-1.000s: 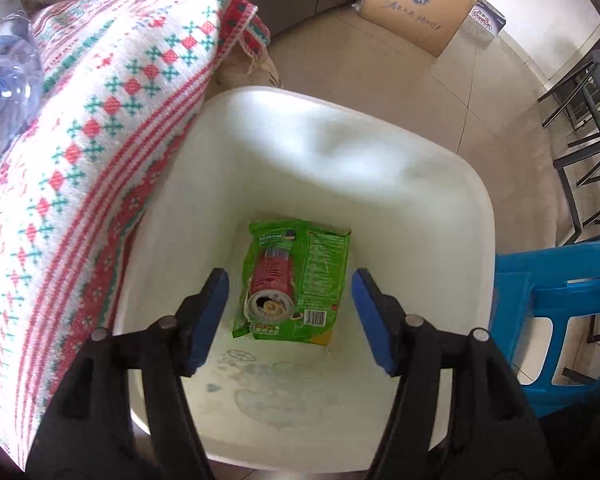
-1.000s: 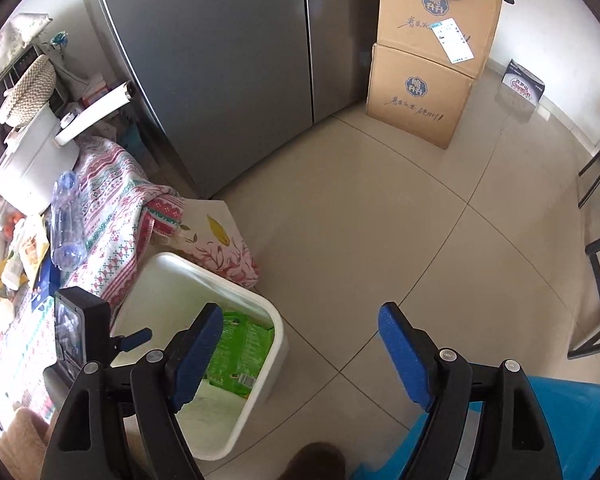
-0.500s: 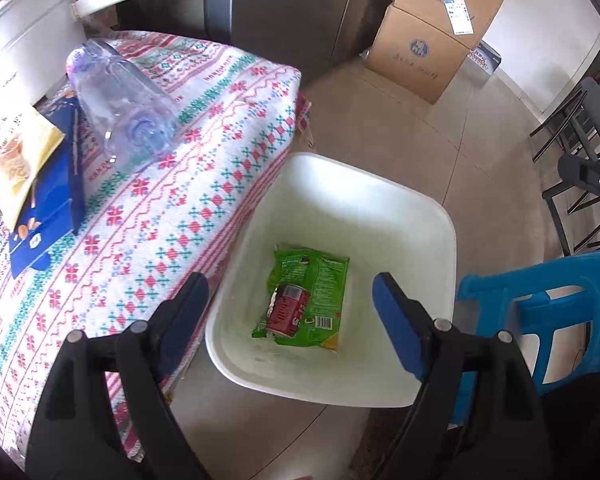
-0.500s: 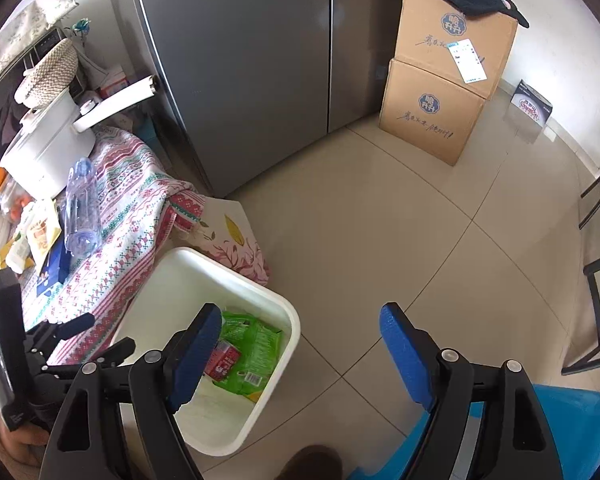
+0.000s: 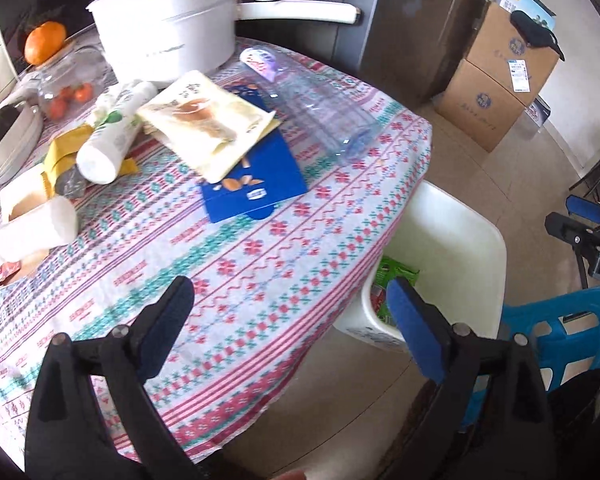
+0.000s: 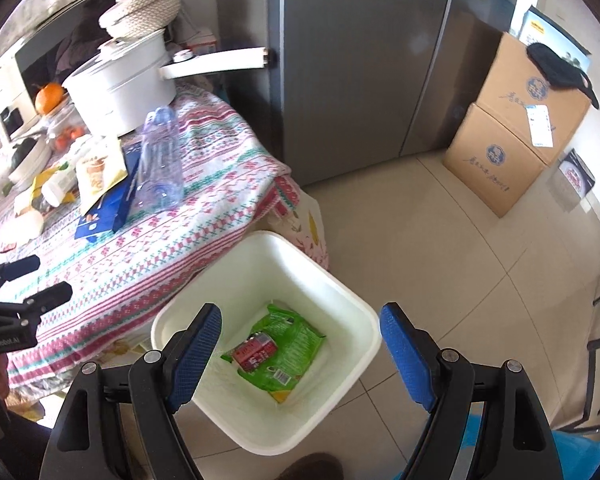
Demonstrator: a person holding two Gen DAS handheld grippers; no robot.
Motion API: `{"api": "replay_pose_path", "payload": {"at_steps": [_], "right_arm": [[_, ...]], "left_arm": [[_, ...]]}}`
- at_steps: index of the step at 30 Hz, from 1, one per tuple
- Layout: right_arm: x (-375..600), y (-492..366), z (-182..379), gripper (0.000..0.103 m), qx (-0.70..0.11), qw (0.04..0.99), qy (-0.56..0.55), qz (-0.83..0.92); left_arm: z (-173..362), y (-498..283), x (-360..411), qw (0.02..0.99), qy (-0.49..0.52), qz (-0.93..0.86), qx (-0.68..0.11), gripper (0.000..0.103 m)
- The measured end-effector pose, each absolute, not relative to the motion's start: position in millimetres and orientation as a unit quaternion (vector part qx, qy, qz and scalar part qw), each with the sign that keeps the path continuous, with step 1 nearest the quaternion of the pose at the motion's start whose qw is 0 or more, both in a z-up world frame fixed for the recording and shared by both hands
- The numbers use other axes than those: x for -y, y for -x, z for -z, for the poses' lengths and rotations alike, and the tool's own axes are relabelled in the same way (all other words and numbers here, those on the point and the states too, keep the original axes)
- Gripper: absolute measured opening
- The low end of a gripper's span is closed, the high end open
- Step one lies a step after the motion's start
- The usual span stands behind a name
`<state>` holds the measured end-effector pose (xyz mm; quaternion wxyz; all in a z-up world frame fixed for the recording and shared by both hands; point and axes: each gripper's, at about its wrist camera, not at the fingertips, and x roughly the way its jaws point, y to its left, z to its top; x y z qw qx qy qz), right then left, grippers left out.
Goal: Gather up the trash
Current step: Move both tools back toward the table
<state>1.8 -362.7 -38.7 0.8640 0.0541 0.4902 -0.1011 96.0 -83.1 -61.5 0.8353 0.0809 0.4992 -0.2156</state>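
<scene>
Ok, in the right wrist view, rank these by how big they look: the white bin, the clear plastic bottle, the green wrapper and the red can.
1. white bin
2. clear plastic bottle and green wrapper look about alike; the bottle lies farther off, so no ranking between them.
3. red can, smallest.

Red can (image 6: 256,352) atop green wrapper (image 6: 284,354) — inside bin (image 6: 352,300)

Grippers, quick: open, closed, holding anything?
Left gripper: open, empty, above the tablecloth edge.
Right gripper: open, empty, over the bin.
</scene>
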Motion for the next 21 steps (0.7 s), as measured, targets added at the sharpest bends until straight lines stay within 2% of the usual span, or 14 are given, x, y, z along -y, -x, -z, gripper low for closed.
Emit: {"api": "replay_pose_path", "payload": {"at_steps": [8,21], "right_arm": [[303,-21,54,0.083,-0.508,0.86,-0.01,0.051],[255,-38,63,0.083,-0.519,0.854,0.03,0.029]], "left_arm": [[72,-98,-10,0.832,-0.053,0.162,-0.528,0.097],[91,-90,-96,0.796,-0.003,0.132,-0.591,0.097]]}}
